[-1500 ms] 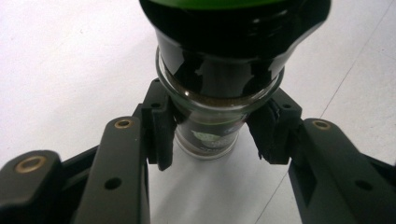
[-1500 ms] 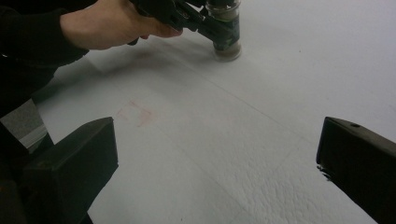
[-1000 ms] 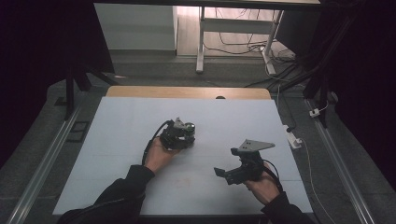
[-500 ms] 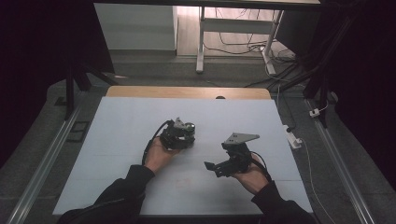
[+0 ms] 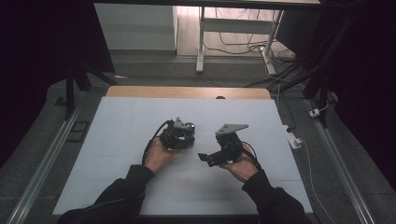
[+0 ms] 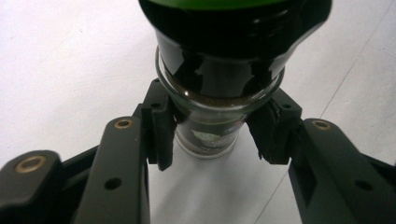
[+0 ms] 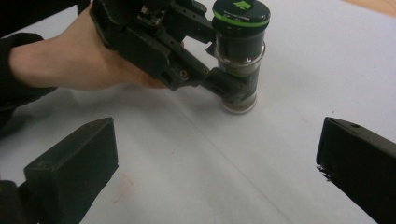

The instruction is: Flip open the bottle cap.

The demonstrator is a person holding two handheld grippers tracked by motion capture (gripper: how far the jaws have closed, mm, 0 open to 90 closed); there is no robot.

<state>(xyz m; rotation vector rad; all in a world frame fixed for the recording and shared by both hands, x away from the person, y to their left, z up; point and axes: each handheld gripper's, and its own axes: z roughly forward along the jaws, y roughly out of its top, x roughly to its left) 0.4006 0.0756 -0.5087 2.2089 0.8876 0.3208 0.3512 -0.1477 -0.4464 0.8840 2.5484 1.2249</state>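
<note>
Left gripper [image 7: 231, 86] clamps glass jar [image 7: 239, 60] low on its body, upright on table [image 5: 121, 121], centre. Right gripper [image 5: 205, 157] at jar's 4 o'clock, jaws wide, empty. We judge jar rigid, slippery, breakable; grip glass w/ left, black-green lid [image 7: 241, 14] w/ right.

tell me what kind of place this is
Probably a lab or recording workspace, not a home: a bare white table, loose cables on the floor behind it, and handheld grippers working on one small jar.
</note>
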